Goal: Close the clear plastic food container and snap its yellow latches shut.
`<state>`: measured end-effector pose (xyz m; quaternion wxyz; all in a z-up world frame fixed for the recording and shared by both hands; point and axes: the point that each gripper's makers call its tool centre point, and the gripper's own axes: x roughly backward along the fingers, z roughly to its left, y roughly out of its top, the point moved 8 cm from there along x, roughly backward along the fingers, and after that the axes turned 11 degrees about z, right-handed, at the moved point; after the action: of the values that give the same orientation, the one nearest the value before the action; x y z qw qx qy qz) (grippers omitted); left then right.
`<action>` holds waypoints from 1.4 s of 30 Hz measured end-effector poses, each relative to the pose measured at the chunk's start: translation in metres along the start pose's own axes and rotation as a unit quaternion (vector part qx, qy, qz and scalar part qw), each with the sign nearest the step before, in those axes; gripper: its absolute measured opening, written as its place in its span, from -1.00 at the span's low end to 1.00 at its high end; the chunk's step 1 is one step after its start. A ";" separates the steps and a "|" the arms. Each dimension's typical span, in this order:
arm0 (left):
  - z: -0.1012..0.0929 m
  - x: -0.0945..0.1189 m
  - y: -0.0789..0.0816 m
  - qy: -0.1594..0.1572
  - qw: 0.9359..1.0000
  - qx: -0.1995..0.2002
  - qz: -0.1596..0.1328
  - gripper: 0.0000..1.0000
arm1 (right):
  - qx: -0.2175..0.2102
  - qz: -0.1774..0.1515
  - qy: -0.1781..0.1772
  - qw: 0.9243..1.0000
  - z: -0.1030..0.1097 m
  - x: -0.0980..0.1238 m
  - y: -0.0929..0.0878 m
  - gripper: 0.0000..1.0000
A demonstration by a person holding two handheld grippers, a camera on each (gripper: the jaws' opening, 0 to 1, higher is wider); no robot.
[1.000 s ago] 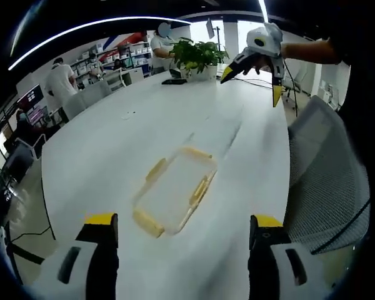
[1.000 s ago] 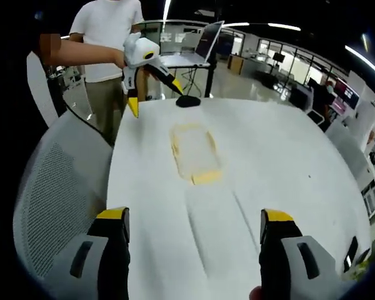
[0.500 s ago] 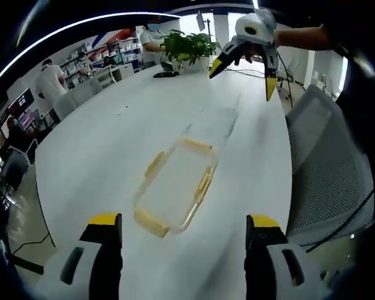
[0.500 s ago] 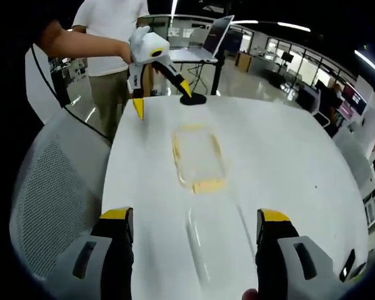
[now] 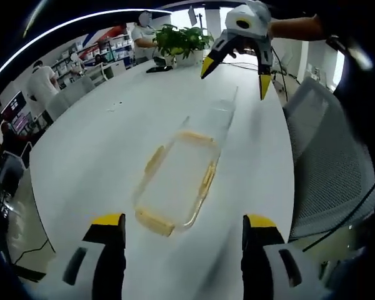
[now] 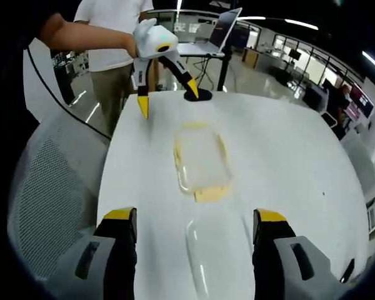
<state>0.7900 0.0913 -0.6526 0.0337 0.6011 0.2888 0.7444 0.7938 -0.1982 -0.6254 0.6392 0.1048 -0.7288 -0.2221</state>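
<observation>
Both grippers hang in the air with jaws spread wide, gripping nothing. The left gripper [image 6: 169, 81] points downward from a bare forearm [image 6: 81, 39]; the right gripper [image 5: 237, 59] does likewise, facing it.

White table [image 5: 112, 144], oval. Potted plant [image 5: 179, 42] at far end, dark flat item [image 5: 157, 69] beside it near the edge. Grey mesh chair [image 5: 328, 162] along one long edge. Open laptop [image 6: 214, 39] on stand beyond the opposite end, black round base [image 6: 198, 95] at that end's edge. Shelving [image 5: 106, 53] and people in background.
</observation>
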 end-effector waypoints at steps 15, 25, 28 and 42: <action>0.010 -0.012 0.002 -0.012 0.999 -0.033 0.011 0.29 | 0.025 0.012 0.021 0.999 -0.006 -0.024 0.019 0.35; 0.022 -0.018 0.000 -0.015 0.998 -0.054 0.023 0.16 | 0.037 0.029 0.033 0.998 -0.009 -0.047 0.030 0.25; 0.027 -0.019 0.000 -0.016 0.998 -0.060 0.028 0.15 | 0.036 0.034 0.035 0.998 -0.011 -0.053 0.031 0.21; 0.045 -0.036 -0.006 -0.034 0.992 -0.099 0.075 -0.06 | 0.042 0.069 0.030 0.996 -0.023 -0.075 0.035 0.01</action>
<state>0.8390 0.0996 -0.6821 0.0468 0.6394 0.1661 0.7493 0.8327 -0.1387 -0.6738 0.6695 0.0874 -0.7236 -0.1430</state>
